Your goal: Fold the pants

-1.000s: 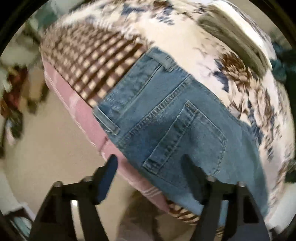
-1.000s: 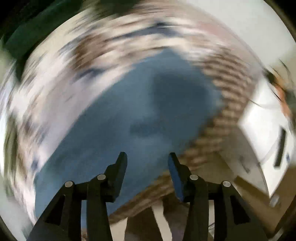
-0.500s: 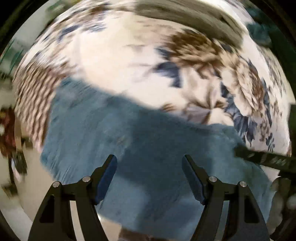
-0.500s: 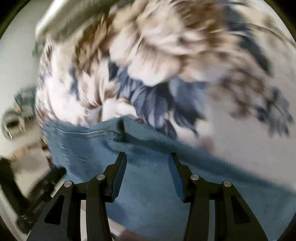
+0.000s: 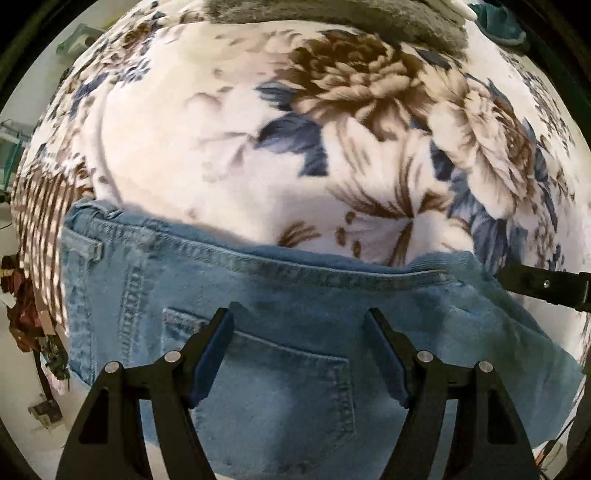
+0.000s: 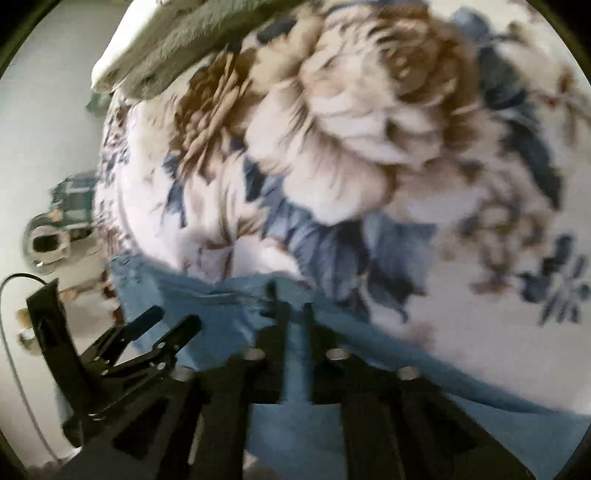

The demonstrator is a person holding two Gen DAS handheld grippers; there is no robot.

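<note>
Blue jeans (image 5: 295, 295) lie flat on a floral blanket (image 5: 229, 147), waistband at the left, back pocket up. My left gripper (image 5: 301, 328) is open and hovers over the back pocket (image 5: 288, 373). My right gripper (image 6: 291, 306) is shut on the jeans (image 6: 295, 369), pinching a fold of denim at their far edge. The right gripper also shows at the right edge of the left wrist view (image 5: 539, 284). The left gripper shows at the lower left of the right wrist view (image 6: 155, 339).
The floral blanket covers a bed; a grey pillow or throw (image 5: 332, 14) lies at its far side. A checked brown cloth (image 5: 40, 206) hangs at the bed's left edge. Floor with clutter (image 5: 26, 314) lies to the left.
Both grippers swung round from the bed's edge to above the jeans. The right gripper closed from open onto the denim edge. The left gripper stayed open.
</note>
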